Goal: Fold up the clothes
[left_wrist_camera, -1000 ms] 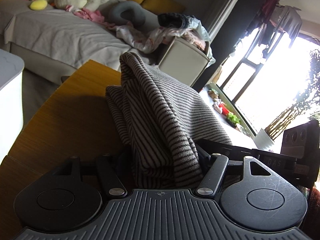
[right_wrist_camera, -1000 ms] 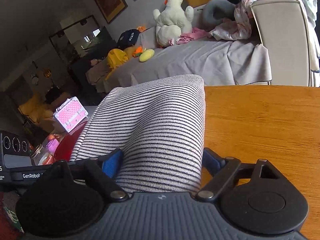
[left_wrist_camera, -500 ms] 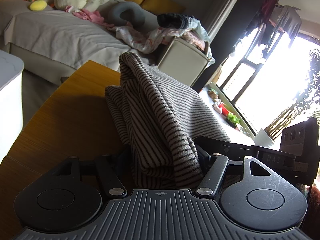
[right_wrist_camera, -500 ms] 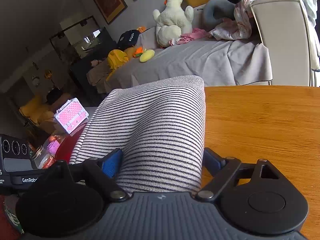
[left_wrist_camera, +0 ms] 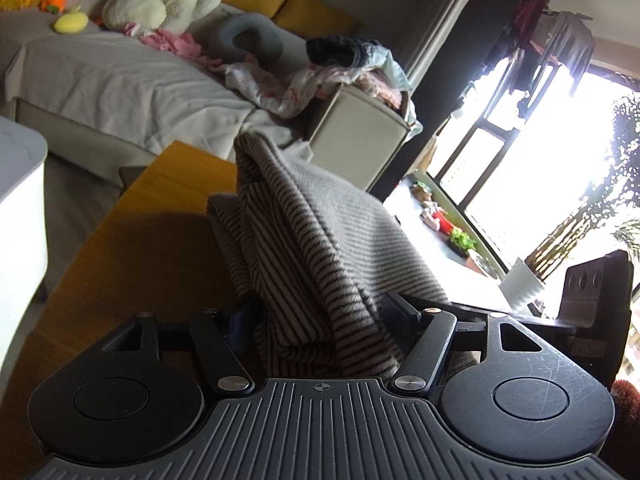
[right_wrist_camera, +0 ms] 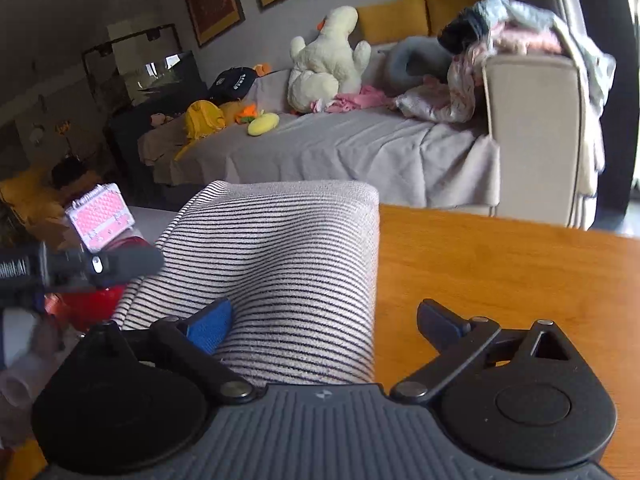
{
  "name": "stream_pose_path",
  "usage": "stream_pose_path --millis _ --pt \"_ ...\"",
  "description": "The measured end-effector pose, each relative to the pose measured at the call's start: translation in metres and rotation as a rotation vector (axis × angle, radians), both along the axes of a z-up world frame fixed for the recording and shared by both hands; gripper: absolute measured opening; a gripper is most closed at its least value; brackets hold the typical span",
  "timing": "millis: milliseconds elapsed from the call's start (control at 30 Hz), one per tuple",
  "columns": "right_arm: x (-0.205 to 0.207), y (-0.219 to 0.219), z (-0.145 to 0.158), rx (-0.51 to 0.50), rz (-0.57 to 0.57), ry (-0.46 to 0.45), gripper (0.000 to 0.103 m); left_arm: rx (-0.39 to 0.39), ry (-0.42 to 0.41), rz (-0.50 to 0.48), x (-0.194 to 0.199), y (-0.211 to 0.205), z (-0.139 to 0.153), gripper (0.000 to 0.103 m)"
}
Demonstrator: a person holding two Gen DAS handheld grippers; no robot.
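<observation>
A grey knit garment with thin dark stripes [left_wrist_camera: 320,240] lies folded on the wooden table [left_wrist_camera: 132,248]. My left gripper [left_wrist_camera: 320,312] is shut on a bunched end of it, with the fabric squeezed between both fingers. In the right wrist view the same garment [right_wrist_camera: 288,264] runs away from me as a smooth folded band along the table [right_wrist_camera: 500,264]. My right gripper [right_wrist_camera: 324,314] has its jaws opening. The cloth still lies between them, against the blue left pad [right_wrist_camera: 210,326]. The right pad [right_wrist_camera: 440,318] stands clear of it, with bare wood in the gap.
Beyond the table stands a grey-covered sofa [right_wrist_camera: 360,152] with a plush duck [right_wrist_camera: 324,60] and a heap of clothes on its arm [right_wrist_camera: 520,36]. A pink case [right_wrist_camera: 100,212] and a red object [right_wrist_camera: 92,304] sit at the left. A white cabinet [left_wrist_camera: 20,200] flanks the table.
The right gripper has rolled and lifted a little, and its right finger has drawn off the striped cloth. The left gripper keeps the same hold on the garment.
</observation>
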State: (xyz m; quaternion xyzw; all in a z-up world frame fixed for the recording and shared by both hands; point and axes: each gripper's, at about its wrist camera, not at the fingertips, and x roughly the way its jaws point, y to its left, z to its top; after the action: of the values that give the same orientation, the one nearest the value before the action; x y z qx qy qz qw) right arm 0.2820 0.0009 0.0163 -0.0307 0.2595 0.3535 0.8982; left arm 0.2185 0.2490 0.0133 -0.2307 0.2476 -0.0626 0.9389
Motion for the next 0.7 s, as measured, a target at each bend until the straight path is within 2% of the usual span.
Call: stream_pose_path --millis 33,100,133,200,267,333,433,600,700 --pt "-0.010 0.002 0.005 -0.022 0.008 -0.046 0.080 0.019 -0.026 0.005 0.000 0.000 0.010 0.071" --pt "-0.028 0.006 0.015 -0.046 0.043 -0.110 0.068 0.059 -0.079 0.012 0.001 -0.002 0.031 0.071" --pt "-0.036 0.009 0.018 -0.036 0.080 -0.111 0.066 0.084 -0.097 0.008 0.006 -0.004 0.040 0.071" --pt "-0.047 0.018 0.019 -0.036 0.167 -0.077 0.065 0.131 -0.113 -0.009 0.024 -0.011 0.053 0.071" --pt "-0.057 0.032 0.009 -0.129 0.196 -0.089 0.065 0.146 -0.107 -0.032 0.046 -0.015 0.057 0.071" --pt "-0.060 0.040 -0.005 -0.230 0.197 -0.149 0.065 0.129 -0.055 -0.053 0.073 -0.014 0.049 0.071" --pt "-0.047 0.038 -0.007 -0.247 0.180 -0.147 0.065 0.147 0.061 -0.056 0.104 -0.011 0.023 0.065" --pt "-0.036 0.039 -0.011 -0.258 0.170 -0.162 0.066 0.193 0.066 -0.050 0.108 -0.011 0.006 0.064" --pt "-0.041 0.043 -0.015 -0.282 0.171 -0.187 0.073 0.192 0.066 -0.046 0.110 -0.009 0.002 0.065"
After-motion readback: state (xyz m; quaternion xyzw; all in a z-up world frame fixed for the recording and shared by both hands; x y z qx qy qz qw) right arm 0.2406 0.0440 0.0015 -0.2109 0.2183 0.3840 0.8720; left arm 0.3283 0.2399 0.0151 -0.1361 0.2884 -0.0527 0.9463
